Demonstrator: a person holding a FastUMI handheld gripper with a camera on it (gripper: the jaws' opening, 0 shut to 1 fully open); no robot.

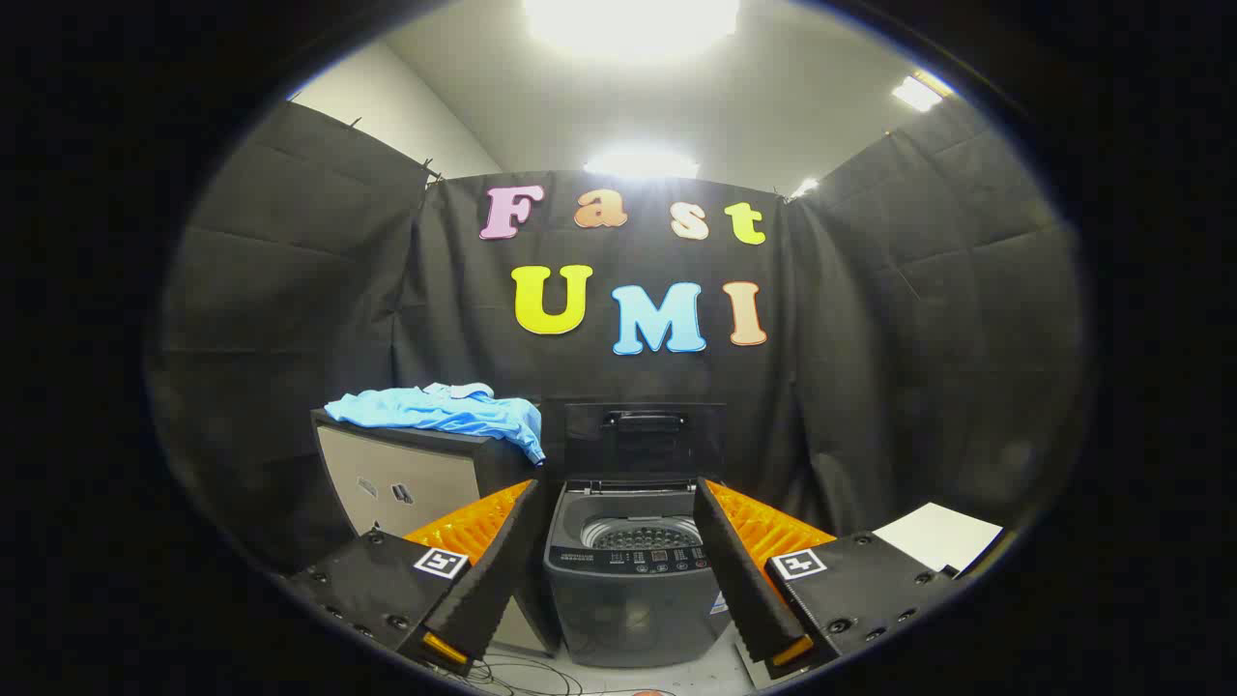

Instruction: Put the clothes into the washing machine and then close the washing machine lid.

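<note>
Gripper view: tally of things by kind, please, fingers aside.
Washing machine, lid up: 1
Blue garment, on the cabinet: 1
Cabinet, beside the machine: 1
White sheet, beyond the right finger: 1
Total: 4
The gripper has its fingers open, holding nothing, with the machine seen between them.

Spread gripper point(618, 503) before lid-up washing machine point(633, 570)

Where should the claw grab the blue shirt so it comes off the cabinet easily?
Probably the fold of the blue shirt that droops over the cabinet corner nearest the washing machine. It hangs free, so the open claw can come from the front and pinch it without scraping the cabinet top.
</note>
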